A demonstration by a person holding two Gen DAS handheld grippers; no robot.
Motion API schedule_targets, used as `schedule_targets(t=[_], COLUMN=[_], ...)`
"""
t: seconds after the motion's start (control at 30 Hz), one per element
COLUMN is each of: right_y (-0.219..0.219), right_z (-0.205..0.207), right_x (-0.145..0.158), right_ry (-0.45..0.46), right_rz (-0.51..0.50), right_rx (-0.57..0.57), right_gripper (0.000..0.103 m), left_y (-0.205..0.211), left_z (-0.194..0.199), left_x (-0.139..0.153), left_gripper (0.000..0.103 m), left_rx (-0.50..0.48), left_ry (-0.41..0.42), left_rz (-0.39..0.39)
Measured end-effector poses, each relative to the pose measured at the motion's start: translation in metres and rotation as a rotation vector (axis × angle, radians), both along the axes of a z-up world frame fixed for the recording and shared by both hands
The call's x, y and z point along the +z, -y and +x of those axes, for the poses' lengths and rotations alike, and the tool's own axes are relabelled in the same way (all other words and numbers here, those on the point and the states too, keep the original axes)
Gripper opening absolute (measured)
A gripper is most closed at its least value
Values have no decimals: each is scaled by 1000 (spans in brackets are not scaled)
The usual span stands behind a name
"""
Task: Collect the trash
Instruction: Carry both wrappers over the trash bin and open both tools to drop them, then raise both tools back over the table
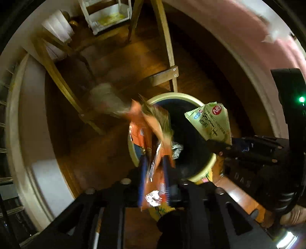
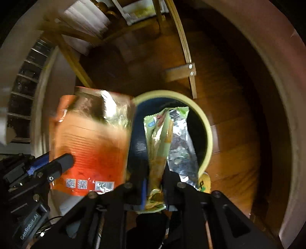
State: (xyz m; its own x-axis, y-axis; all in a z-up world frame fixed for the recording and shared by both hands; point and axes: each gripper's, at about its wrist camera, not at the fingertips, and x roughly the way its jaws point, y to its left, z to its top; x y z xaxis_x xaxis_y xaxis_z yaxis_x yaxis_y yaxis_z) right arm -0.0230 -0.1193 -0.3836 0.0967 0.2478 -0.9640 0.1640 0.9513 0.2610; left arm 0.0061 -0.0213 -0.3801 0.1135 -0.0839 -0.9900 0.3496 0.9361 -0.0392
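A round bin [image 1: 172, 95] [image 2: 206, 124] with a pale yellow-green rim and a dark inside stands on the wooden floor under both grippers. An orange snack bag [image 1: 137, 134] [image 2: 91, 138], blurred, hangs over the bin's left rim between the fingers of my left gripper [image 1: 154, 170] [image 2: 55, 159]. Those jaws stand apart and the pads do not press on it. A green foil-lined wrapper [image 1: 212, 118] [image 2: 158, 138] hangs over the bin's mouth between the parted fingers of my right gripper [image 2: 155, 185] [image 1: 221, 146], loosely. Crumpled silver foil [image 1: 177, 150] lies inside the bin.
Slanted wooden legs with a crossbar [image 1: 168, 47] [image 2: 189, 72] rise just behind the bin. A white shelf unit [image 1: 107, 17] stands farther back. A yellow printed object [image 2: 204, 182] lies against the bin's near right side. Pale skirting curves round the floor's edges.
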Motion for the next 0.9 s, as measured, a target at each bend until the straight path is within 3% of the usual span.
schedule_targets(t=[0.03,0.1,0.13,0.3,0.53,0.7,0.9], right_y=[1,5,8,12,9,2,-9], right_z=[1,4,5,8,6,-1,-13], right_x=[-9,-23,-29,-27,20,79,189], right_ry=[0,1,10,35,79,108,180], right_rz=[-4,-18,-20,-42,-51,-37,-26], right_rx=[5,7,-1,-14,-6,-2,43], right_gripper=[38,58,59,59,62,62,62], left_y=[1,3,2,-9,-29,-41,-57], left_z=[2,6,8,13,6,-4,-14], left_x=[-10,-21,-24,-25,28,101,217], left_gripper=[47,70,74,78,79,79,79], left_rx=[9,22,33,107,154,175,202], left_ry=[2,15,22,35,101,143,221], left_rz=[2,18,22,11,7,-7,-18])
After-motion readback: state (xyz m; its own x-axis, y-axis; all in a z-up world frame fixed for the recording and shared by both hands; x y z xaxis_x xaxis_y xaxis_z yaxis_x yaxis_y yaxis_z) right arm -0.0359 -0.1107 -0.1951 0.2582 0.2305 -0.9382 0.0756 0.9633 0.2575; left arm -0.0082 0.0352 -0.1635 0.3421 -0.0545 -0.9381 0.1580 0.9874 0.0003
